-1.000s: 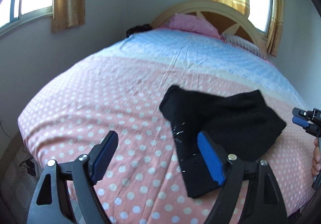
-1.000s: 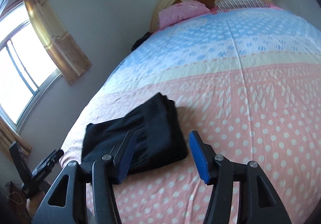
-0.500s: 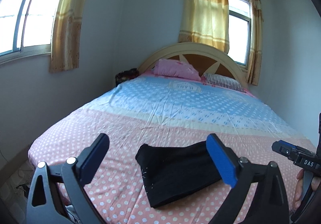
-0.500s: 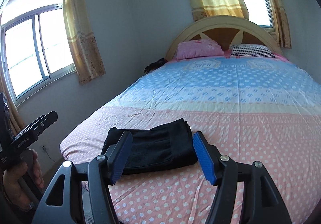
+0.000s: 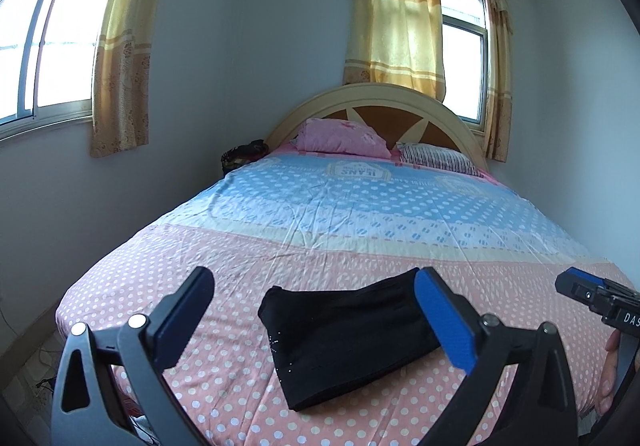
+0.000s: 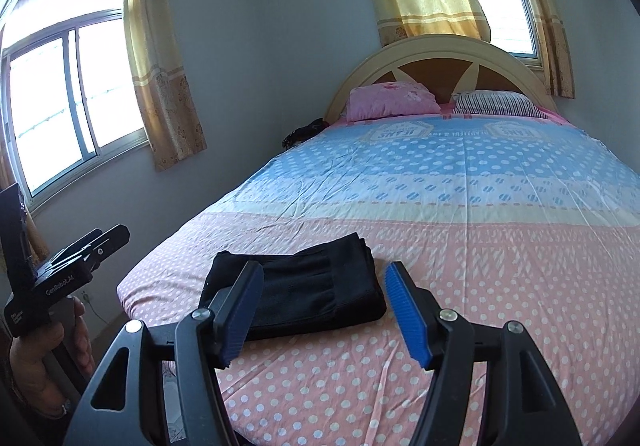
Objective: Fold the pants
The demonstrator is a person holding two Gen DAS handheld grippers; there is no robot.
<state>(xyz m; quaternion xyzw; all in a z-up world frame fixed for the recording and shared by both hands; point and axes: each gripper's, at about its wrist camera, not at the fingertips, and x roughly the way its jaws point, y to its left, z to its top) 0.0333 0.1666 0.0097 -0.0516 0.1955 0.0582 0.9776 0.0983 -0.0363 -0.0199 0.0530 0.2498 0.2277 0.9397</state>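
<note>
Both hand-held grippers risen | pants [image 5: 352, 338] folded, seemingly near bed [image 5: 160, 274] edge

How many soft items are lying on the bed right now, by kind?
Pants: 1, the folded black pants near the foot of the bed
Pillows: 2, a pink pillow and a striped pillow
Total: 3

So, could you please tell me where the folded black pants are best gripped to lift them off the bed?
Probably the thick stacked edge of the folded black pants, approached from the right side: there the layers sit flush, so one pinch likely catches them all.
</note>
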